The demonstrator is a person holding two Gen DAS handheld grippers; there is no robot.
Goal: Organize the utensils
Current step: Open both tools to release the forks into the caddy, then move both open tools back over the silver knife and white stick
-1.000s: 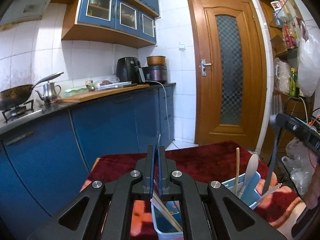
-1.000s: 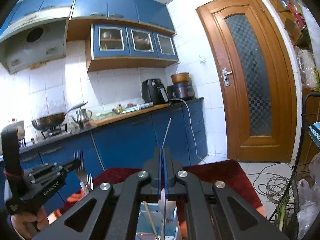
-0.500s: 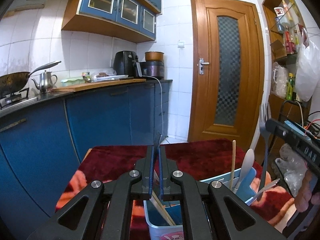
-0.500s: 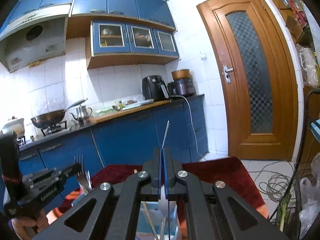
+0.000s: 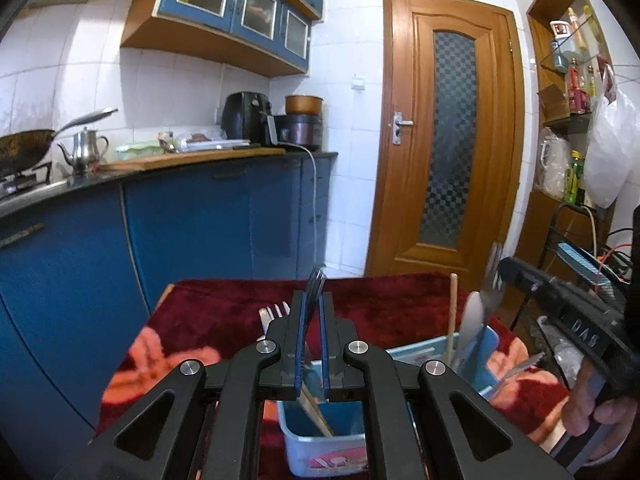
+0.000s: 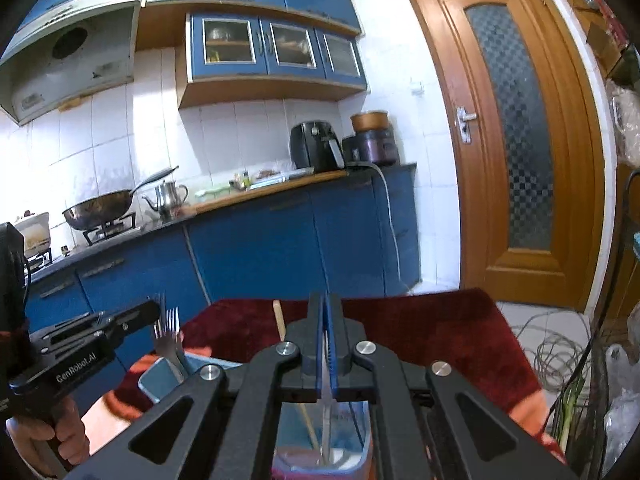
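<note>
A blue plastic bin (image 5: 340, 452) with compartments stands on a dark red cloth (image 5: 224, 312). My left gripper (image 5: 313, 300) hovers over its near compartment, where chopsticks (image 5: 316, 408) lean. Its jaws are opening; a fork (image 5: 316, 280) stands loose in the gap, tines up. Two more forks (image 6: 173, 326) stand in the bin beside it. My right gripper (image 6: 325, 304) is over another compartment (image 6: 360, 420). Its jaws are opening too, and a thin metal utensil (image 6: 328, 420) hangs below them into the bin. A white spoon (image 5: 470, 320) and a chopstick (image 5: 452, 312) stand there.
Blue kitchen cabinets (image 5: 192, 240) and a counter with a wok (image 6: 100, 208), a kettle and appliances run along the left. A wooden door (image 5: 452, 140) is behind the table. Shelves, bags and loose cables (image 6: 556, 348) crowd the right side.
The gap between the left pads has widened and the fork in it has turned to show more of its face. The thin utensil that stuck up above the right jaws has sunk out of sight.
</note>
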